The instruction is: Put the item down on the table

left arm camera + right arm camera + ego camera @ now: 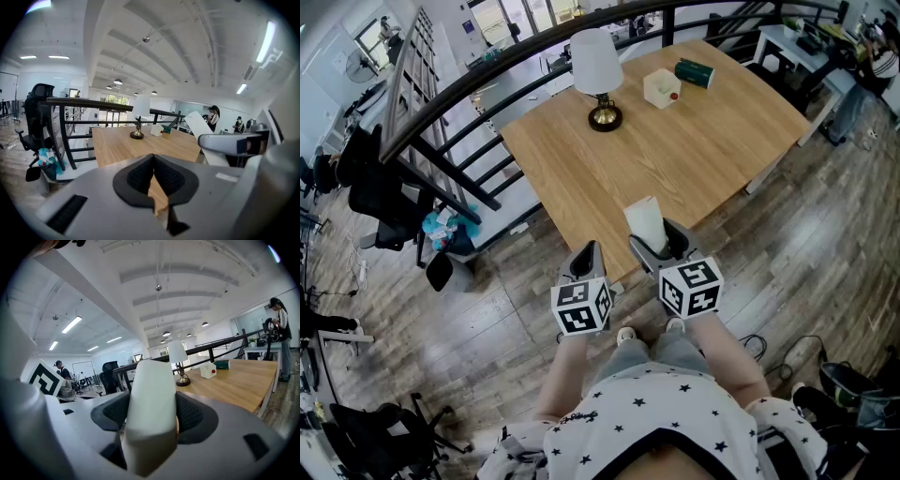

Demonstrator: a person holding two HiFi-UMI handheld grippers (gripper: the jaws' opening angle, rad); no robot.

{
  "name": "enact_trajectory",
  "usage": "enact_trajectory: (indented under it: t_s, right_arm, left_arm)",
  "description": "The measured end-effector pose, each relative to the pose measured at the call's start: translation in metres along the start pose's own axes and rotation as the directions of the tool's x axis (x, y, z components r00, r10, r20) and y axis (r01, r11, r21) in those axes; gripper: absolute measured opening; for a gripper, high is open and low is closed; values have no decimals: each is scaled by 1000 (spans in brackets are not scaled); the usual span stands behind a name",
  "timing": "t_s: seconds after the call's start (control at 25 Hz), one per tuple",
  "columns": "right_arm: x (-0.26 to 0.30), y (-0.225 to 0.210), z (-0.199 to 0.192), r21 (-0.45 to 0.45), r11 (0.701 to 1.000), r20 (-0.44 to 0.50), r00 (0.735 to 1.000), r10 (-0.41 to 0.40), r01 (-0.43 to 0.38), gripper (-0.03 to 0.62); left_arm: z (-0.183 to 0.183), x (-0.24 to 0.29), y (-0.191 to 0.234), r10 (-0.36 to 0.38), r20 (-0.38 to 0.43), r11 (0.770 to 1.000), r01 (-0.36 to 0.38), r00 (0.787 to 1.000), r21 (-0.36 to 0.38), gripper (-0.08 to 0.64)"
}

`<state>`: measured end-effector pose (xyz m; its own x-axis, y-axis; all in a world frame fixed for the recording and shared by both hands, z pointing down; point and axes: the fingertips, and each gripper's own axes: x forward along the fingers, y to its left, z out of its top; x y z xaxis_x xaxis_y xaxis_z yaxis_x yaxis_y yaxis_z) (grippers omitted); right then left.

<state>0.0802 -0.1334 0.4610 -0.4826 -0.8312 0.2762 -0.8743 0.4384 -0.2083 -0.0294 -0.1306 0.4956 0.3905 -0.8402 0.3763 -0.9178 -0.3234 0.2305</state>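
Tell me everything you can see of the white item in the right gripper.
The white item is a smooth, matte block with rounded edges, plastic-looking. The right gripper clamps it on both sides, and it sticks out past the jaws at a tilt, over the near edge of the wooden table, apparently not resting on it.

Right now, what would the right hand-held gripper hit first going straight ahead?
Probably the wooden table, with the white block it holds touching first; the lamp stands farther on.

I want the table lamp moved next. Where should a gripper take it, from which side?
On the lamp, probably the slim stem between white shade and brass base, coming level from the near side: the wide shade overhangs it from above.
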Motion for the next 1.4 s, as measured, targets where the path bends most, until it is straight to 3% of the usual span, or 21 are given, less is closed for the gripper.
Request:
enact_trajectory:
  t_s: [0.16, 0.28, 0.56, 0.72, 0.92, 1.4]
  right_arm:
    - [-45, 36, -3, -4, 1000, 29, 1000, 8, -7, 299]
    - [-107, 66, -19, -18, 1000, 48, 999, 16, -15, 299]
    - [-341, 150, -128, -62, 998, 44, 999, 23, -20, 299]
    - [-418, 176, -155, -43, 999, 37, 999, 34, -33, 299]
    - [-461, 198, -157, -56, 998, 45, 998, 42, -40, 299]
    - [-489, 219, -157, -42, 996, 65, 995, 80, -77, 299]
  left_arm:
    - [-3, -53, -16, 3, 30, 1000, -3, 1000, 9, 12]
    - [-26, -112, -40, 12, 59, 1000, -12, 998, -12, 12]
    - [-166, -316, -151, 34, 55, 999, -32, 998, -35, 12]
    - [-200, -389, -192, 56, 57, 998, -54, 997, -45, 12]
    - [-209, -439, -207, 73, 68, 996, -69, 995, -55, 12]
    - [-216, -476, -219, 96, 92, 993, -89, 991, -74, 12]
